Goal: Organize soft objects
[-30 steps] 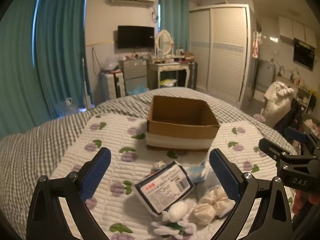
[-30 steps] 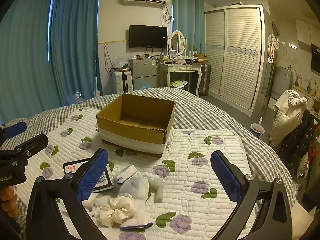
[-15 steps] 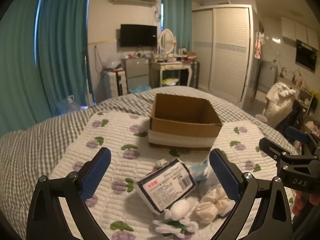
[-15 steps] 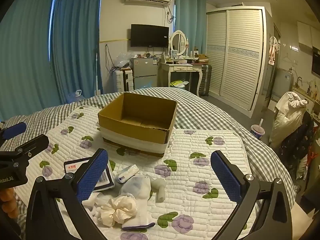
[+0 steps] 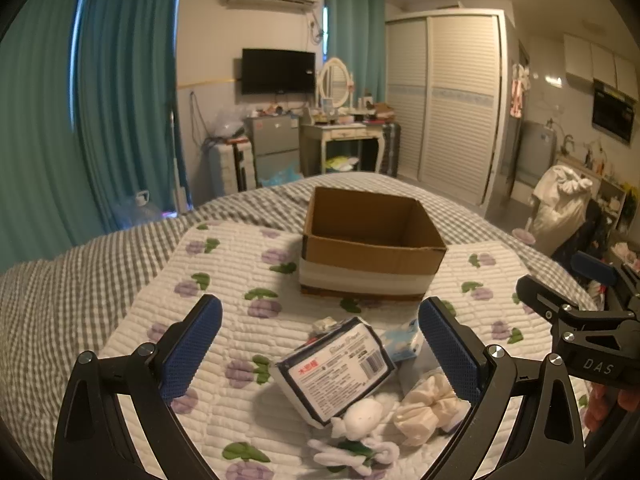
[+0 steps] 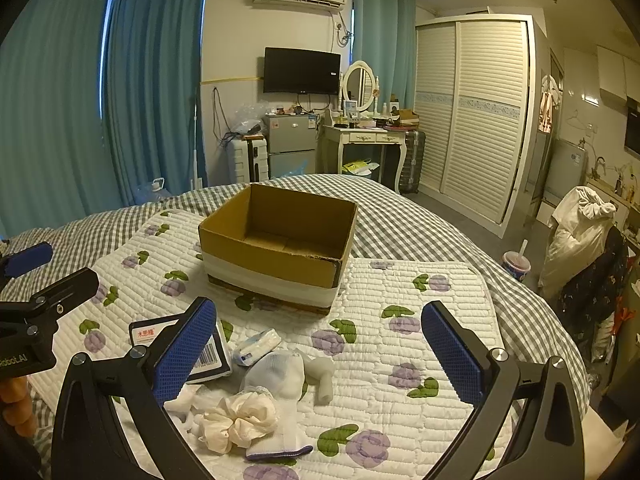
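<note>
Comparing with the frames a second ago, I see that both cameras have come a little closer to the cardboard box [image 5: 372,246], which now looks larger; the soft things on the quilt [image 6: 420,360] have not moved. My left gripper [image 5: 318,346] hangs with its jaws wide open and empty above the pile, and my right gripper [image 6: 318,350] is the same, jaws wide apart with nothing between them.

In the left view the wrapped packet [image 5: 336,370] lies at 6 o'clock from the box, tilted, with one edge resting on the white plush toy [image 5: 362,426]. The cream scrunchie [image 5: 428,406] is just beside it at 3 o'clock, and a small blue-white pack [image 5: 402,340] lies between packet and box. In the right view a white sock [image 6: 280,384] lies under the scrunchie [image 6: 236,420], touching it.

The packet label carries a red patch with white Chinese characters, a barcode and fine print which I cannot read. The right gripper body, seen from the left camera, says "DAS"; the left one, seen from the right camera, shows "obotLAI", with the start cut off. The box is open and nothing is in the part of it I can see.
</note>
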The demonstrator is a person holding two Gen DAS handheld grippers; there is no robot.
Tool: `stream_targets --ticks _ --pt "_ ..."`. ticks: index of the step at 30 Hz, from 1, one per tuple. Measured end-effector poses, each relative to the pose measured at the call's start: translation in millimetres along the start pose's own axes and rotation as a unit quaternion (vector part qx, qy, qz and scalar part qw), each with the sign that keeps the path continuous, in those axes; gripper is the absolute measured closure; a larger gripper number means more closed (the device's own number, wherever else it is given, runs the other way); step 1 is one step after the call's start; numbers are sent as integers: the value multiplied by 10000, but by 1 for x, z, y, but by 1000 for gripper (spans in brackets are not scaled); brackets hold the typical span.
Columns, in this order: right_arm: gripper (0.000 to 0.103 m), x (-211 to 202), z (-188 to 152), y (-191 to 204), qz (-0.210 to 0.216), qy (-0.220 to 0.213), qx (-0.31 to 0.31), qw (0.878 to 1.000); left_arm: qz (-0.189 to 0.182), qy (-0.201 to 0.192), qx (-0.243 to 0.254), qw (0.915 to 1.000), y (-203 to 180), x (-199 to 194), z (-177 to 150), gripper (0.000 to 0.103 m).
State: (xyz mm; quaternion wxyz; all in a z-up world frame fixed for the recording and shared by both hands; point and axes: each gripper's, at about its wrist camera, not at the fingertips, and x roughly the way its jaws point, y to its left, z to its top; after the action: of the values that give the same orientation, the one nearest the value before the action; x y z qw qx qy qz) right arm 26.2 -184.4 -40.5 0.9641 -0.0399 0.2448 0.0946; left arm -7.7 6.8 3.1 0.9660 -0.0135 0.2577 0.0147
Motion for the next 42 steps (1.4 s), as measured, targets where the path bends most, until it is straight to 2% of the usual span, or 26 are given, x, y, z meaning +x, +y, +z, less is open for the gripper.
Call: stream_targets --ticks 42 --pt "0 0 1 2 -14 21 -32 10000 13 -21 -4 10000 4 -4 -2 2"
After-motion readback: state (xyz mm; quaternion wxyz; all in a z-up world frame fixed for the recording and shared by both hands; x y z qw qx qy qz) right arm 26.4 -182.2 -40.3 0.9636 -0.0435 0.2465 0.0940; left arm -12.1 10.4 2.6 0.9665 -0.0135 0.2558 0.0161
